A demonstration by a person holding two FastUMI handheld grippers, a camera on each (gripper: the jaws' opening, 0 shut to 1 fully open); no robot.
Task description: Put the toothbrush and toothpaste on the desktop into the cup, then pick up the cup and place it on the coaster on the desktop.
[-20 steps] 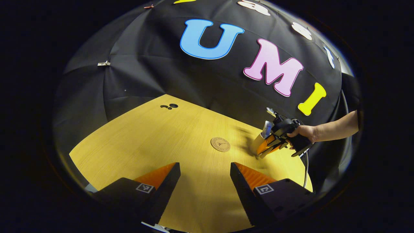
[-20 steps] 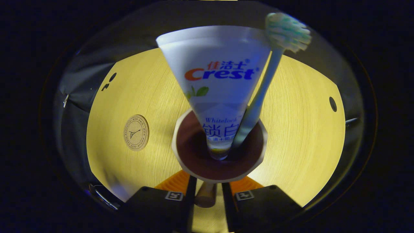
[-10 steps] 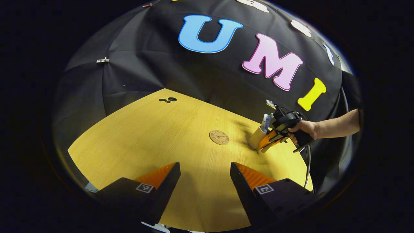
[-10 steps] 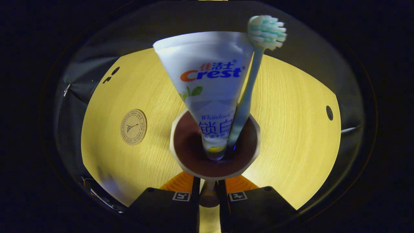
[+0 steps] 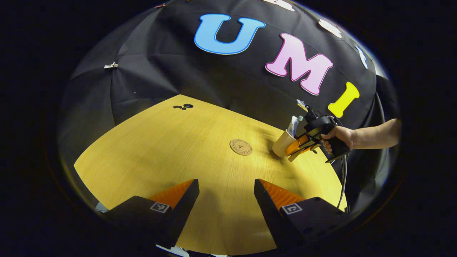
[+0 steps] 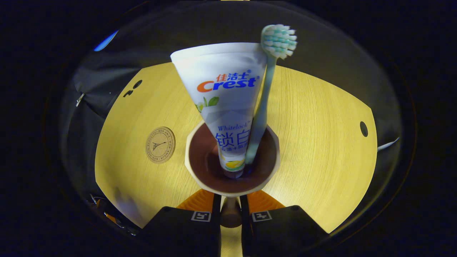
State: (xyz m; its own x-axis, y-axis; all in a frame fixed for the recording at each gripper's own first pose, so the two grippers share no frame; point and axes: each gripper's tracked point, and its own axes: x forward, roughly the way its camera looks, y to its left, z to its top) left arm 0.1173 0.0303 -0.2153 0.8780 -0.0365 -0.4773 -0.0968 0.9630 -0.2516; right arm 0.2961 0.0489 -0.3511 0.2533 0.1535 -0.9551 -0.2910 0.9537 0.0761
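Looking down the right gripper (image 6: 230,210), you can see its two fingers pinching the cup's handle (image 6: 231,216) from both sides, so the cup (image 6: 232,191) hangs out in front with its open mouth facing the camera. Makes sense as a grip, since the handle is narrow enough to squeeze while the cup body is pretty wide. Inside the cup stand the toothpaste (image 6: 225,103), cap end down at the bottom, and the toothbrush (image 6: 262,103), bristles up, leaning right against the tube. So my read is the loading part is done and what's left is the carry. The coaster (image 6: 160,145) lies flat on the desktop (image 6: 321,142) off to the cup's left, near but clearly apart from it. From the left gripper view you get the wider picture: a hand (image 5: 339,137) holds the right gripper (image 5: 298,147) with the cup (image 5: 283,143) tilted and looking lifted off the wood, just beside the coaster (image 5: 241,147). The left gripper (image 5: 226,194) hovers over the near edge of the desktop (image 5: 160,150) with its fingers spread wide and nothing between them, probably just keeping out of the way. Only worry I'd have is the tilt, since tall stuff could shift around.
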